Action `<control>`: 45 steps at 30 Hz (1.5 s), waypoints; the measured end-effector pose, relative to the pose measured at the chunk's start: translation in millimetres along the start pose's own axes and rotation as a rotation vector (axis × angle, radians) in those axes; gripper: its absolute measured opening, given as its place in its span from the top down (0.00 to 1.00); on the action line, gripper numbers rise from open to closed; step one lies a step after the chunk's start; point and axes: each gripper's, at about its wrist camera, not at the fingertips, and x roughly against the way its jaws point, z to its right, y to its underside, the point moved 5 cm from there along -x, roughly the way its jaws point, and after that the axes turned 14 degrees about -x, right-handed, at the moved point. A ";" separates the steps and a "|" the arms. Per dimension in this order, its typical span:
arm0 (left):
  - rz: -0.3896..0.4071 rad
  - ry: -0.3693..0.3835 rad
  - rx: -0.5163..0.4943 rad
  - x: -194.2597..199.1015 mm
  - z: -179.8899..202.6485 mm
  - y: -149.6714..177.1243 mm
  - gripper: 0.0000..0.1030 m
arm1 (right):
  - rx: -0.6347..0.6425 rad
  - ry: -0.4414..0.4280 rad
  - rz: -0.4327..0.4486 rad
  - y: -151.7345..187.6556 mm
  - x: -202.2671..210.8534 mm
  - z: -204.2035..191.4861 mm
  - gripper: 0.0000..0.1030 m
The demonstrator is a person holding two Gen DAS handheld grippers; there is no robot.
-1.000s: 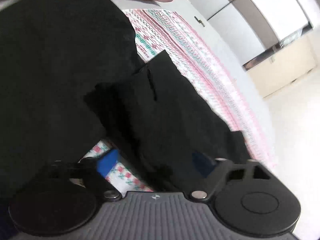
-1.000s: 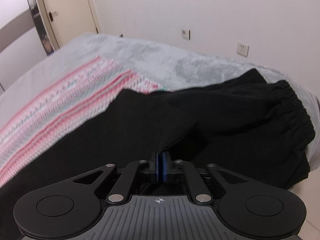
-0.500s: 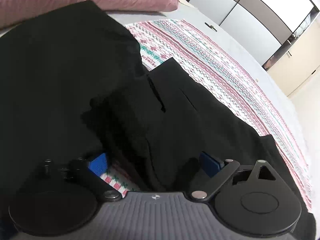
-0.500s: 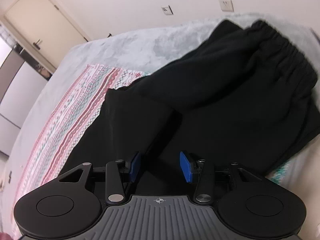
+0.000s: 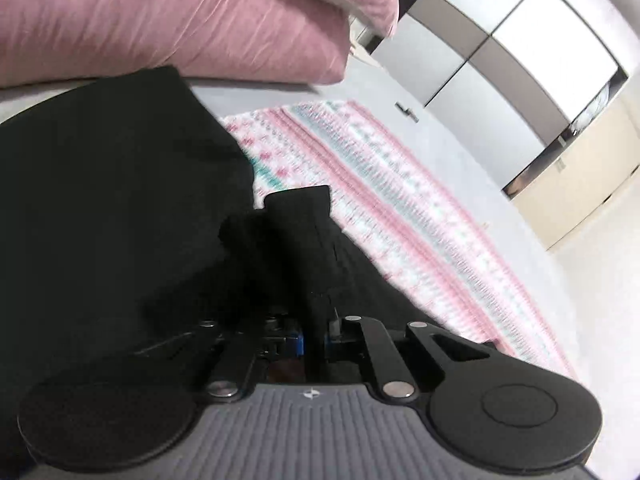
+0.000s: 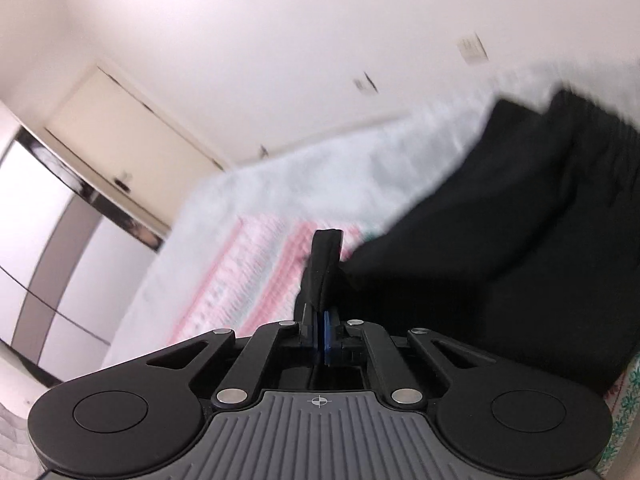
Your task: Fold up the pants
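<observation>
The black, soft, thick-knit pants (image 5: 120, 216) lie spread on a bed, over a pink-and-teal patterned knitted blanket (image 5: 400, 216) and grey bedsheet (image 5: 460, 152), below a pink pillow (image 5: 168, 24). The cloth looks limp and fairly heavy, likely to sag and drag when lifted, not slippery or fragile; edges and hems give the surest hold. The left gripper (image 5: 314, 338) is closing, its blue pads already pinching a bunched fold of the fabric. The right gripper (image 6: 322, 336) is closed tight on a thin doubled edge that stands up between its pads. In the right wrist view the pants' long axis seems to run from the gathered waistband end (image 6: 600, 128) at upper right down toward the grippers, though blur leaves this uncertain.
</observation>
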 end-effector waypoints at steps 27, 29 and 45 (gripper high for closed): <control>0.150 0.108 0.062 -86.0 116.5 -179.3 0.69 | 0.290 -0.343 0.186 -40.1 -69.2 -293.7 0.97; 0.035 0.035 0.061 -138.7 90.4 -128.8 0.69 | 0.291 -0.295 0.161 -34.7 -93.9 -252.7 0.97; -0.165 -0.145 -0.027 -190.5 64.6 -58.0 0.56 | 0.446 0.294 -0.056 51.8 -252.0 -68.5 0.97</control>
